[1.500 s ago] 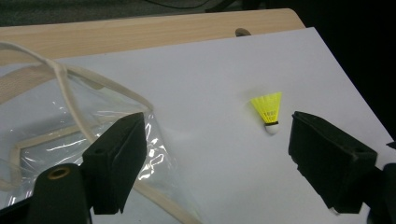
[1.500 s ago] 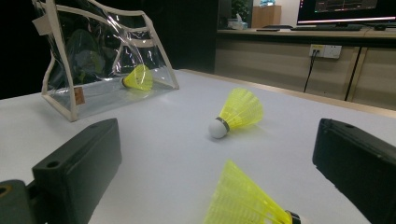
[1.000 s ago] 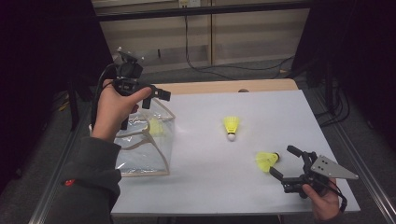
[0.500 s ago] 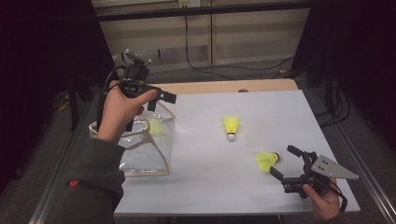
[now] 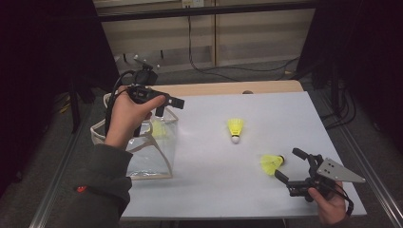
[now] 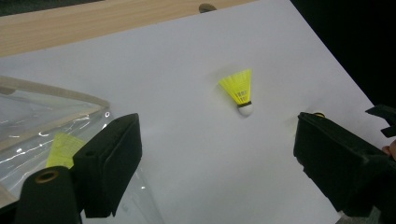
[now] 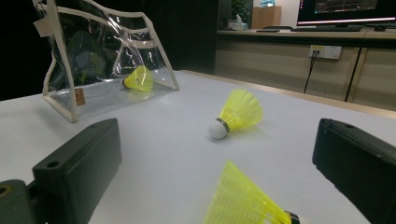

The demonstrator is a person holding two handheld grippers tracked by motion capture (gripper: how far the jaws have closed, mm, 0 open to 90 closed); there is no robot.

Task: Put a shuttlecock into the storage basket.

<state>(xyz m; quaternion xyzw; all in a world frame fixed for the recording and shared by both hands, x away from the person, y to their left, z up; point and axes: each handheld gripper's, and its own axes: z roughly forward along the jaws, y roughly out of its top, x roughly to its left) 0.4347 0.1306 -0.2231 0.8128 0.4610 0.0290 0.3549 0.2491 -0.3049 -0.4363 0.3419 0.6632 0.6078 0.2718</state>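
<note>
1. Your right tool (image 5: 289, 166) rests low on the tabletop (image 5: 209, 190) at the near right corner, with its jaws spread wide and holding nothing.
2. The nearest shuttlecock (image 5: 271, 163) lies on its side just in front of this tool. In the right gripper view this shuttlecock (image 7: 245, 203) sits between the two jaws, a little ahead of them.
3. Its long axis lies almost across the line of your tool, with the yellow skirt toward the tabletop's middle and the cork toward the right edge.
4. The second shuttlecock (image 5: 235, 128) lies near the middle, well apart from both tools.
5. Your left tool (image 5: 164, 105) hangs above the clear pouch (image 5: 142, 156), open and empty. A third shuttlecock (image 7: 138, 78) is already inside.
6. The right hand is clearly the nearer one, I think, so a short push forward should bring the jaws around the skirt.
</note>
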